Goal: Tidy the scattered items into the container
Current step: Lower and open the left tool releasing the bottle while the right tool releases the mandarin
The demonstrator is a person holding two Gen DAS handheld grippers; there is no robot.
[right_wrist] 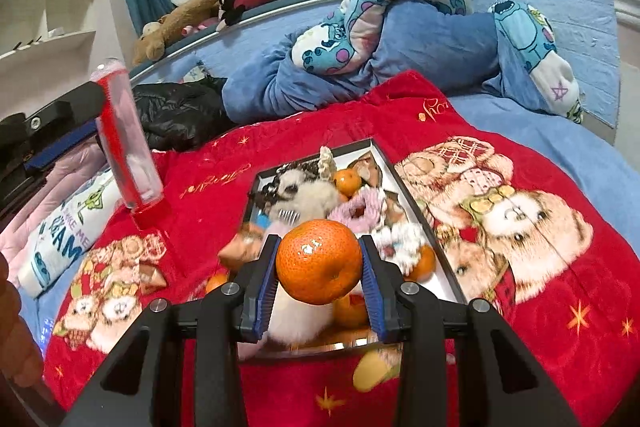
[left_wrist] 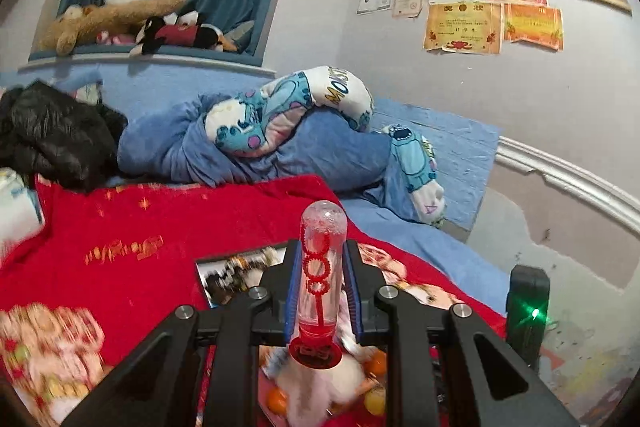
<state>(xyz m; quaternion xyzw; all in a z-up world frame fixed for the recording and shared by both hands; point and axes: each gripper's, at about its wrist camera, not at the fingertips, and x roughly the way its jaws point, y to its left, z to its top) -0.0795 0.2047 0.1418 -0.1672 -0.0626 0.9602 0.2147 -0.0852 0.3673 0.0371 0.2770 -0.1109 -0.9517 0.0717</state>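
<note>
My left gripper (left_wrist: 321, 269) is shut on a clear bubble-wand tube (left_wrist: 320, 259) with a red wand inside and a red cap at its lower end; it stands upright between the blue pads. The same tube (right_wrist: 128, 143) shows at the left of the right wrist view, held above the red blanket. My right gripper (right_wrist: 320, 263) is shut on an orange mandarin (right_wrist: 318, 261), hovering over the near end of the shallow tray (right_wrist: 416, 199). The tray holds several mandarins, fluffy toys and a pink ring. Below the left gripper the tray's contents (left_wrist: 320, 387) look blurred.
A red teddy-bear blanket (right_wrist: 520, 227) covers the bed. Behind it lie a blue quilt (right_wrist: 432, 47), a cartoon-print pillow (right_wrist: 360, 23) and a black jacket (right_wrist: 180, 111). Plush toys (left_wrist: 120, 15) line the window ledge. A dark device with a green light (left_wrist: 528, 307) stands at the right.
</note>
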